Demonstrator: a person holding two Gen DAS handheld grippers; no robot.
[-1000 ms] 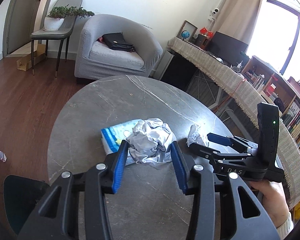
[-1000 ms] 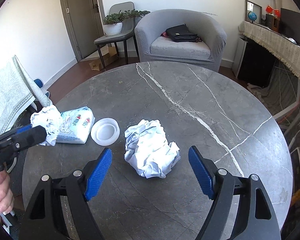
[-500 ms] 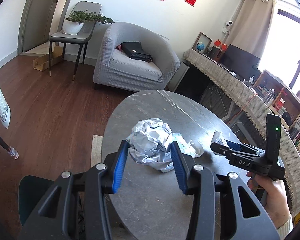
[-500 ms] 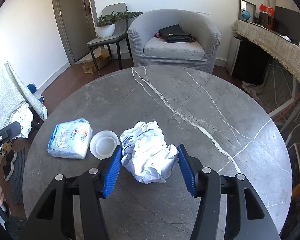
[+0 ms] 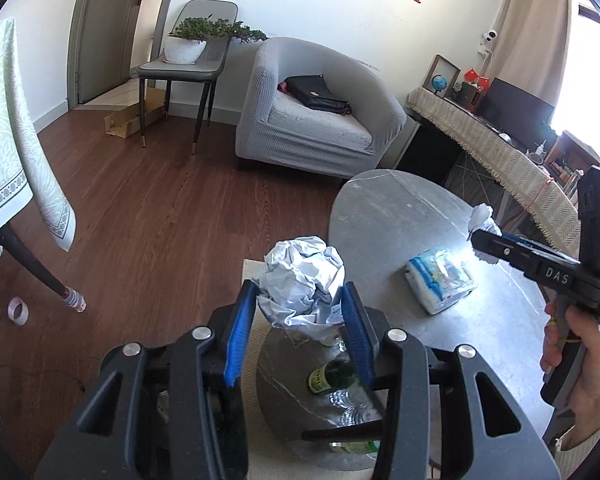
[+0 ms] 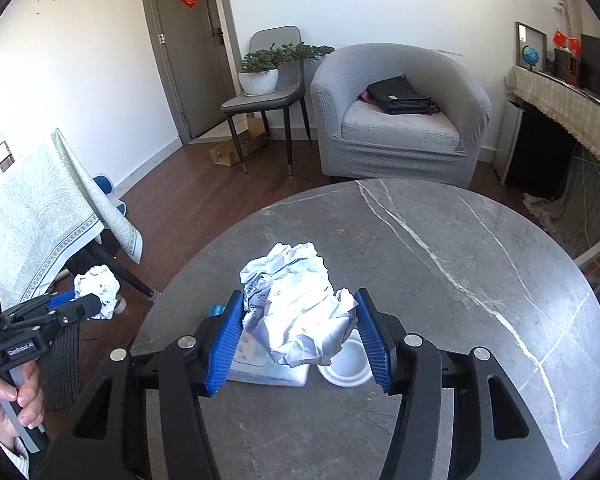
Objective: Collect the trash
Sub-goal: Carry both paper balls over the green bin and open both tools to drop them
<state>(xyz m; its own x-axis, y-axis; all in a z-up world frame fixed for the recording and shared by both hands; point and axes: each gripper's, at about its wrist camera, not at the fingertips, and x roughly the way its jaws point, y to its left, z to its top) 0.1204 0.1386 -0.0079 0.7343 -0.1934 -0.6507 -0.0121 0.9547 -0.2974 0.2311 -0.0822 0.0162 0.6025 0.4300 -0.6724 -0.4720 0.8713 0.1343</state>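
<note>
Item: my left gripper point(image 5: 298, 312) clamps one crumpled paper ball point(image 5: 304, 276) off the table's point(image 6: 440, 248) edge, presumably for binning; my right gripper point(image 6: 300, 336) pinches another crumpled paper wad point(image 6: 296, 312) lifted above it.

White walls point(image 6: 80, 40), wood floor point(image 5: 160, 208), grey armchair point(image 5: 320, 120), sunlit window point(image 5: 596, 80)

Between the right tool's point(image 6: 298, 334) blue ribbed pads point(image 6: 224, 346) sits white crumpled paper point(image 6: 296, 316). Beneath it the table point(image 6: 460, 280) is dark grey with white veins. Left of the tool hangs a pale green leaf-patterned cloth point(image 6: 40, 216); ahead, a grey armchair point(image 6: 400, 116).
</note>
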